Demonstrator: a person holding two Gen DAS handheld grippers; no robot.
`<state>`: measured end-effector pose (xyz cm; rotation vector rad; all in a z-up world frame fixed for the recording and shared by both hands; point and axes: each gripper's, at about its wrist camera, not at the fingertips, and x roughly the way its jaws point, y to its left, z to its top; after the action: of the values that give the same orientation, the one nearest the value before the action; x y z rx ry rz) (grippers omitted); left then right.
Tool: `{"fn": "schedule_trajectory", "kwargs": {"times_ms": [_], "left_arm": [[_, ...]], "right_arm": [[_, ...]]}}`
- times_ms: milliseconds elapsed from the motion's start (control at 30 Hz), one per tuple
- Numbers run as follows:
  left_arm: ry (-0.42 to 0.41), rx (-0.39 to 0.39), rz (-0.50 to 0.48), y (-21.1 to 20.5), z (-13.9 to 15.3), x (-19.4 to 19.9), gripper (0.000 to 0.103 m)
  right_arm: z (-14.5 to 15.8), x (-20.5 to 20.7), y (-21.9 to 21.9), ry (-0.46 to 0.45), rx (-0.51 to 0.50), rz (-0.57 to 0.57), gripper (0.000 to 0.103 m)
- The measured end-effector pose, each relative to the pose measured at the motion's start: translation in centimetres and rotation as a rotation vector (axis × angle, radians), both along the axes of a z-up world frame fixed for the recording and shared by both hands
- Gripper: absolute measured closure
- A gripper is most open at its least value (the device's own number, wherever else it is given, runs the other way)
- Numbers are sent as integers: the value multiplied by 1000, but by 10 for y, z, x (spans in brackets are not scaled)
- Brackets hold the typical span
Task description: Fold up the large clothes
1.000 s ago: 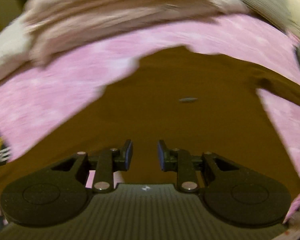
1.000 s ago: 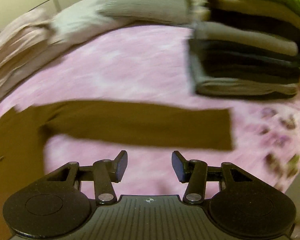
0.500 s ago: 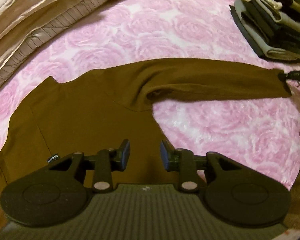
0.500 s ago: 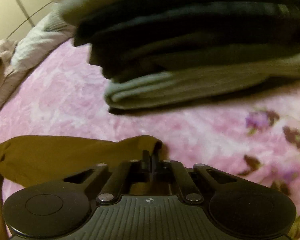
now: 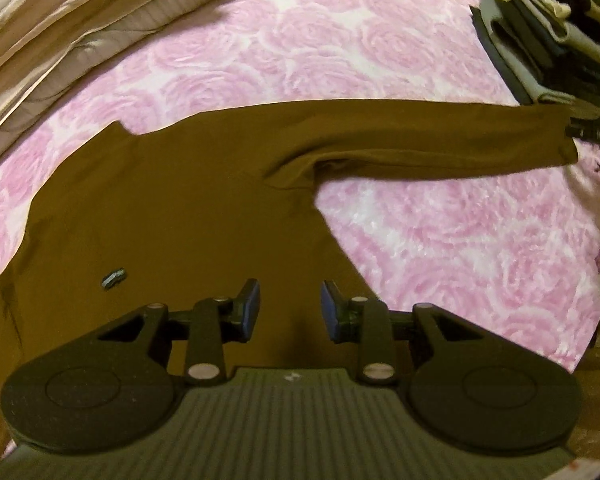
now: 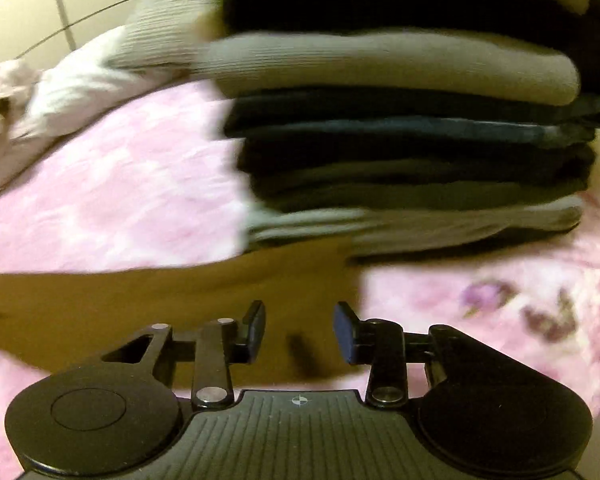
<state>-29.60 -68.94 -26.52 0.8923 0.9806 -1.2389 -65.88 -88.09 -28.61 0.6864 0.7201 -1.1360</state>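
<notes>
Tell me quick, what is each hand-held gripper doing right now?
Left hand-held gripper: open, empty, over the brown shirt.
Right hand-held gripper: jaws opening, gripping nothing, above the sleeve end.

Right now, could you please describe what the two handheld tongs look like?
Both the left tongs and the right tongs are matte black: two round discs flank a ribbed grey-black centre plate with a small white mark, silver screws at the linkage pivots, and flat fingers with bluish pads.
</notes>
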Motion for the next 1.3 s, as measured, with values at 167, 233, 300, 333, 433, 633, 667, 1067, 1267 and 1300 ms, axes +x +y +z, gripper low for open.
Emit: {"fn": "schedule_trajectory", "kwargs": {"times_ms": [167, 233, 300, 333, 433, 633, 667, 1067, 1267, 1300], "left_arm": [[18, -28, 48, 34, 13, 18, 73], [20, -41, 79, 53, 23, 29, 71], [26, -48, 110, 71, 33, 41, 68], [31, -55, 124, 83, 39, 48, 67], [41, -67, 153, 118, 53, 68, 62], [64, -96, 212, 191, 79, 100, 44], [63, -100, 219, 201, 82, 103, 40], [-10, -185, 416, 294, 137, 130, 3], [-40, -200, 521, 324, 151, 113, 2], [-50, -201, 540, 328, 153, 107, 2]], "right_arm": [[9, 77, 58, -61, 64, 185, 67], [18, 101, 81, -85, 90, 205, 67], [33, 119, 101, -102, 106, 212, 67], [45, 128, 115, -106, 108, 218, 66], [74, 156, 147, -98, 104, 223, 51], [127, 183, 200, -74, 93, 179, 33], [135, 186, 207, -66, 94, 173, 33], [184, 241, 273, -6, 147, 326, 32], [189, 258, 292, -9, 155, 487, 32], [190, 257, 294, -9, 152, 509, 32]]}}
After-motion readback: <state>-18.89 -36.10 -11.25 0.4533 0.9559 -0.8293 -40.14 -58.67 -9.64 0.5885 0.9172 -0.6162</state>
